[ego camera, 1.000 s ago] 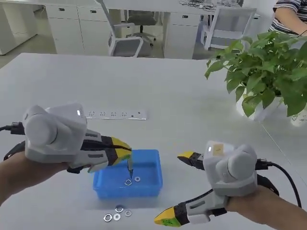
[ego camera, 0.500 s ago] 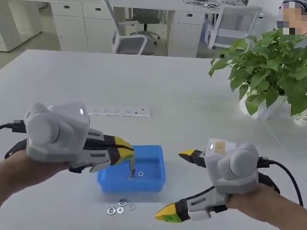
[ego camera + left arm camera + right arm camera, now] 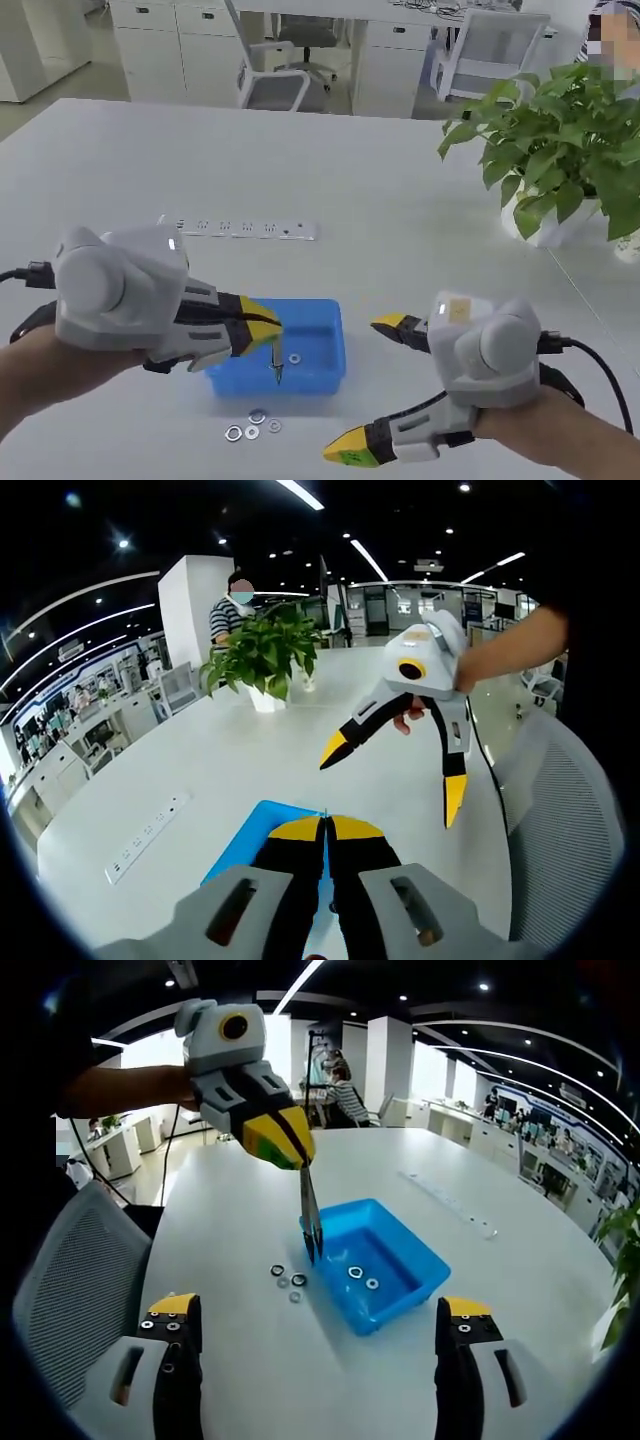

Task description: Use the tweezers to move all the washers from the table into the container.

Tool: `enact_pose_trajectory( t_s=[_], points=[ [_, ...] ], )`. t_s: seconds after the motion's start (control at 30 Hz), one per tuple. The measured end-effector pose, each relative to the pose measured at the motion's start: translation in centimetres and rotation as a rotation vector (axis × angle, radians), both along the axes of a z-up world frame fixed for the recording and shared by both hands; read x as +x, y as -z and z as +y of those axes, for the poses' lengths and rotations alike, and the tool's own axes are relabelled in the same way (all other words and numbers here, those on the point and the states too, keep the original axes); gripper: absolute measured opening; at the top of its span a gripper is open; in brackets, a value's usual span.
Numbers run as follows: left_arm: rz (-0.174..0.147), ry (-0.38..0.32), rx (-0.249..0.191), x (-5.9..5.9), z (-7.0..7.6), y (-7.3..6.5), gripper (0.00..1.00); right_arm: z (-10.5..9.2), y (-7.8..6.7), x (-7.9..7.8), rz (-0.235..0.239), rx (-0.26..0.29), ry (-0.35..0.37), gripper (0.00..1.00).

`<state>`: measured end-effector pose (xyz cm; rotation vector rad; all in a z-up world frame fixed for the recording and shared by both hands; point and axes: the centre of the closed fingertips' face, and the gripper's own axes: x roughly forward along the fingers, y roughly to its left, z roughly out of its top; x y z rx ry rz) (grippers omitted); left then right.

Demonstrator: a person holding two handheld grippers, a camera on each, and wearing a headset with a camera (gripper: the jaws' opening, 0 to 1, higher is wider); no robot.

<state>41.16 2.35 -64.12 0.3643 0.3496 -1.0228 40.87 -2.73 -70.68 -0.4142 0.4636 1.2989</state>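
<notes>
Tweezers [image 3: 309, 1210] hang tips-down, long axis near upright, pinched in the pressed-together left claw [image 3: 268, 325] over the near rim of the blue container [image 3: 320, 318]. Two washers [image 3: 355, 1272] lie inside it; other washers [image 3: 251, 432] rest on the pale counter [image 3: 300, 170] just before it. The right claw [image 3: 358, 390], beside the container, is spread and empty. Beyond the container are a power strip [image 3: 240, 229], a potted plant [image 3: 550, 150] and office chairs [image 3: 275, 60].

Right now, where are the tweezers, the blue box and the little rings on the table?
tweezers [image 3: 308, 1210]: right gripper view, middle of the metal legs.
blue container [image 3: 400, 1305]: right gripper view, its near outer wall.
washers on the table [image 3: 234, 433]: head view, the leftmost ring.
</notes>
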Motion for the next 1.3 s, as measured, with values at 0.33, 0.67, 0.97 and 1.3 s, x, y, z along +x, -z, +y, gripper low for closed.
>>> enact_pose_trajectory(
  t_s=[0.33,0.67,0.97,1.3],
  points=[
    [0.030,0.008,0.006,-0.6,-0.2,1.6,0.05,-0.1,0.5,-0.2,0.013,-0.004,-0.001,0.97],
    [0.052,0.018,0.010,-1.1,-0.4,2.8,0.05,-0.3,1.0,-0.4,0.027,-0.009,-0.001,0.96],
    [0.073,0.029,0.015,-1.3,-0.5,4.0,0.05,-0.5,1.6,-0.6,0.038,-0.015,-0.001,0.95],
    [0.091,0.032,0.016,-1.3,-0.6,4.9,0.05,-0.8,2.1,-0.7,0.050,-0.024,-0.001,0.94]
  ],
)
